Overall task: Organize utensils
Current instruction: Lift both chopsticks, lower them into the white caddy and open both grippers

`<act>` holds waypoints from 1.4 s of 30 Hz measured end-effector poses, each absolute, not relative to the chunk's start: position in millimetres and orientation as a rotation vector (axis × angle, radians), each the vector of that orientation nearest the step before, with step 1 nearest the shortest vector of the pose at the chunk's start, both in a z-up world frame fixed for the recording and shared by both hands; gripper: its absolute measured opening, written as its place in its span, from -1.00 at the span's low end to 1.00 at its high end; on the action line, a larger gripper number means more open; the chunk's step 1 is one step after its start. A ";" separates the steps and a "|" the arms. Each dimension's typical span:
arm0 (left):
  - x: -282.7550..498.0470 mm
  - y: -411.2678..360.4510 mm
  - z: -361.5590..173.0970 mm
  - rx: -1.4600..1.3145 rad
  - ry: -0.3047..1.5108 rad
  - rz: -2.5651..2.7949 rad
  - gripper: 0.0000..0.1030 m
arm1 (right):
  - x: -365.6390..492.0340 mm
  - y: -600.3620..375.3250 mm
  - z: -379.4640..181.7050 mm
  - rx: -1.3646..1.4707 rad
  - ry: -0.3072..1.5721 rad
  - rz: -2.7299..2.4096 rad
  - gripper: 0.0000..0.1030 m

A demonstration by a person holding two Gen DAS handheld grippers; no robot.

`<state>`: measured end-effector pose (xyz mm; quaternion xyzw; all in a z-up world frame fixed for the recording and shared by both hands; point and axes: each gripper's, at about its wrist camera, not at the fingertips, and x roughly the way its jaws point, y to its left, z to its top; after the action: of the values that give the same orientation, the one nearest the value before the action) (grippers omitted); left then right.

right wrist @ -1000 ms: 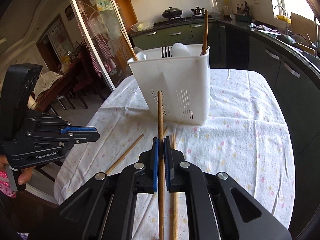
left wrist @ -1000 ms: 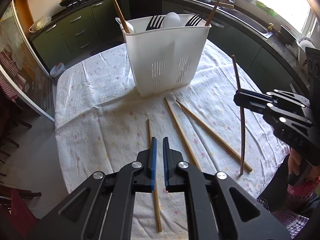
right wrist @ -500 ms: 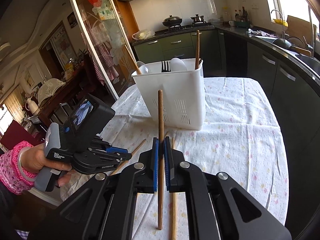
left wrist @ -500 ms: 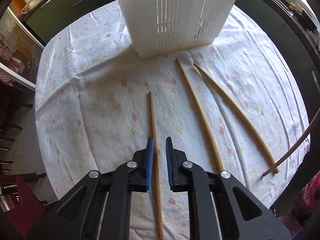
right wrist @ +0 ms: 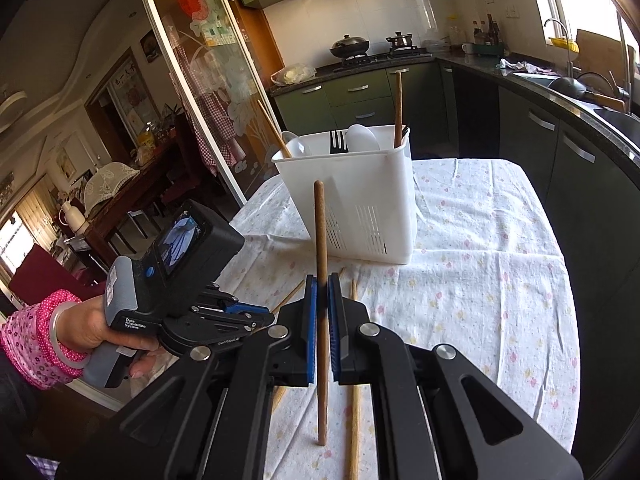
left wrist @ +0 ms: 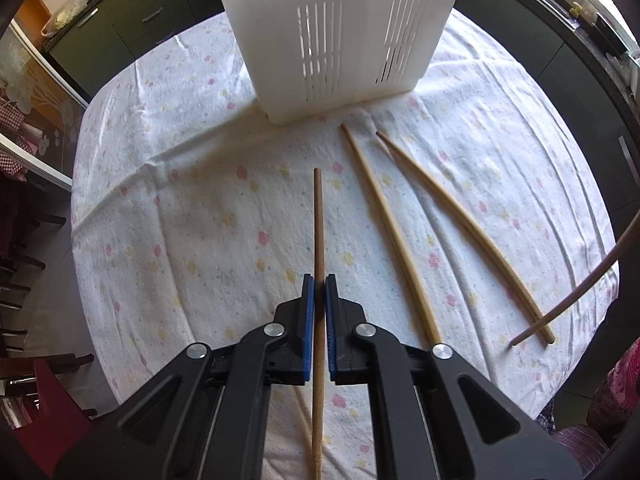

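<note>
In the left wrist view my left gripper (left wrist: 319, 280) points steeply down at the flowered tablecloth (left wrist: 180, 220). Its jaws are closing on a light wooden chopstick (left wrist: 318, 220), with the blue pads against its sides. Two more light chopsticks (left wrist: 384, 220) (left wrist: 460, 224) lie to the right, angled toward the white utensil caddy (left wrist: 340, 40). My right gripper (right wrist: 322, 280) is shut on a dark brown chopstick (right wrist: 320, 220) that stands upright in front of the caddy (right wrist: 360, 184). The caddy holds spoons, a fork and chopsticks. The left gripper (right wrist: 256, 318) shows low at the left of the right wrist view.
A person's hand in a pink sleeve (right wrist: 40, 340) holds the left gripper. Dark green kitchen cabinets (right wrist: 560, 152) curve round the table's right and far sides. A glass sliding door (right wrist: 200, 80) stands at the left. A red chair (left wrist: 52, 408) sits by the table's near-left edge.
My left gripper dropped toward the table, opened around the light chopstick and shut on it. My right gripper lifted the dark chopstick a little and now holds still.
</note>
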<state>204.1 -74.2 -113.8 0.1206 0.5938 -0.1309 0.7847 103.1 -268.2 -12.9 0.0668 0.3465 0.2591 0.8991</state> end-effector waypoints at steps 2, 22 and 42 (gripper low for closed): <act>198.5 -71.6 -91.4 0.252 1.237 -0.298 -0.90 | 100.2 -270.1 -8.3 0.138 0.706 0.539 -0.88; 165.6 -80.0 58.6 0.215 0.900 -0.391 -0.91 | 94.2 -271.2 57.8 0.098 0.578 0.545 -0.88; 203.5 -91.0 179.2 0.148 0.660 -0.360 -0.92 | 148.2 -264.7 179.6 0.076 0.423 0.465 -0.88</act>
<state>203.5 -91.0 179.2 0.0724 0.3218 -0.1757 0.9276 148.2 -264.7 179.6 0.0372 0.2081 0.2286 0.9503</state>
